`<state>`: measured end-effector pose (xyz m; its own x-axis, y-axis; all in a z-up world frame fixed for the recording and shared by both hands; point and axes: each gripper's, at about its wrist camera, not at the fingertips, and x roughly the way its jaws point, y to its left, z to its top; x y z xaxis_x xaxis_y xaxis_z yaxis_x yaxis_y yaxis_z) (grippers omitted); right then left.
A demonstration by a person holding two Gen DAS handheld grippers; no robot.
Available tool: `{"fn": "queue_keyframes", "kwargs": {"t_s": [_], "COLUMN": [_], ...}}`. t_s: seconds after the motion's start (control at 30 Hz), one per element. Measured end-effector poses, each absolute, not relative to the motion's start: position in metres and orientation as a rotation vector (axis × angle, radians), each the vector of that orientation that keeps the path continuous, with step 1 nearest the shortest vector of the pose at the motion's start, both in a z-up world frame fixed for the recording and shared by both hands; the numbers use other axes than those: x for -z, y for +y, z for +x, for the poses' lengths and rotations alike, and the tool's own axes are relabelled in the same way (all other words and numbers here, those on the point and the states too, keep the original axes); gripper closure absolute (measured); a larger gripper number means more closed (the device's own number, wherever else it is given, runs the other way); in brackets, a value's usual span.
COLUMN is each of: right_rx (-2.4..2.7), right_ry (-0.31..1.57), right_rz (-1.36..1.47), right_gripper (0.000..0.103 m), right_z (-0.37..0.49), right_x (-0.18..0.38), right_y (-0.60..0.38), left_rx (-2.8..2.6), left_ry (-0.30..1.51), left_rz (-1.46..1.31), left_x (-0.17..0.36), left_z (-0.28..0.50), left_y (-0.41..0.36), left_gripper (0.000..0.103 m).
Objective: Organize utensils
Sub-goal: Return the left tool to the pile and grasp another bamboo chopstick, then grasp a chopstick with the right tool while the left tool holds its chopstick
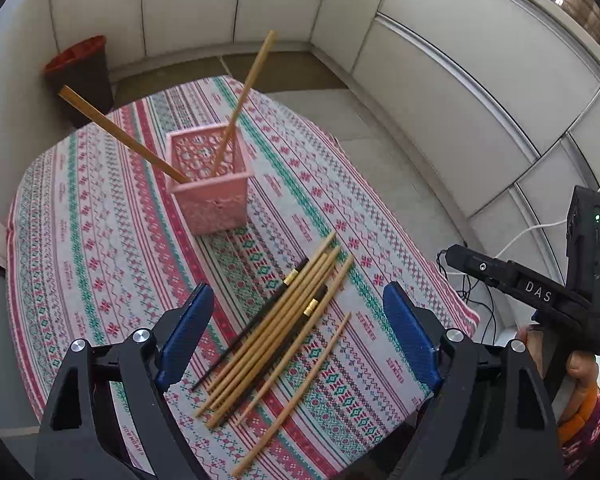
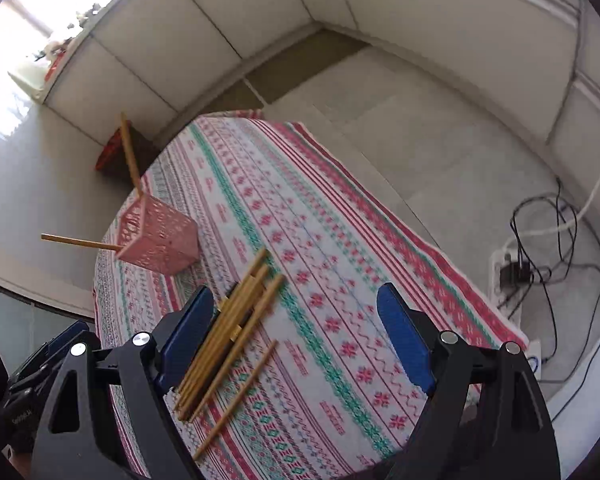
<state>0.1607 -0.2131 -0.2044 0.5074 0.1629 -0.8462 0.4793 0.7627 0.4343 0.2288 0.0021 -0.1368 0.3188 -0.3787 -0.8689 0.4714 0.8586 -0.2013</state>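
A pink lattice holder stands on the patterned tablecloth with two wooden chopsticks leaning out of it. Nearer me lies a loose bundle of wooden and black chopsticks, and one thin wooden stick rests apart to its right. My left gripper is open above the bundle, its blue pads either side, touching nothing. My right gripper is open too, the bundle close to its left pad. The right gripper's body shows at the right of the left wrist view.
A dark bin with a red liner stands on the floor beyond the table. White cabinet fronts surround the room. Cables and a power strip lie on the floor right of the table. A metal pot sits on the counter.
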Motion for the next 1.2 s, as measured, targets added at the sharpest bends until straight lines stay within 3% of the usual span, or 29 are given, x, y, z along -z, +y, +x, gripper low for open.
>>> {"fn": "queue_keyframes", "kwargs": {"t_s": [0.13, 0.23, 0.4, 0.5, 0.9, 1.1, 1.2], "right_rx": [0.257, 0.281, 0.255, 0.259, 0.193, 0.229, 0.245], "right_ry": [1.063, 1.075, 1.083, 1.074, 1.164, 1.230, 1.266], "right_rz": [0.741, 0.747, 0.798, 0.791, 0.721, 0.713, 0.694], "right_gripper": [0.021, 0.021, 0.021, 0.021, 0.021, 0.021, 0.021], "right_z": [0.140, 0.125, 0.113, 0.108, 0.117, 0.116, 0.120], "right_x": [0.229, 0.243, 0.247, 0.244, 0.251, 0.267, 0.274], "right_y": [-0.226, -0.232, -0.246, -0.250, -0.221, -0.200, -0.183], "left_rx": [0.592, 0.644, 0.751, 0.744, 0.676, 0.669, 0.669], "left_ry": [1.179, 1.191, 1.280, 1.334, 1.378, 1.239, 1.189], "left_rz": [0.114, 0.156, 0.284, 0.336, 0.411, 0.495, 0.471], "left_x": [0.160, 0.173, 0.207, 0.231, 0.275, 0.273, 0.259], "left_z": [0.230, 0.235, 0.249, 0.259, 0.278, 0.264, 0.259], "left_y": [-0.015, -0.043, -0.103, -0.123, -0.130, -0.133, -0.120], "left_gripper": [0.019, 0.027, 0.072, 0.082, 0.085, 0.097, 0.097]}}
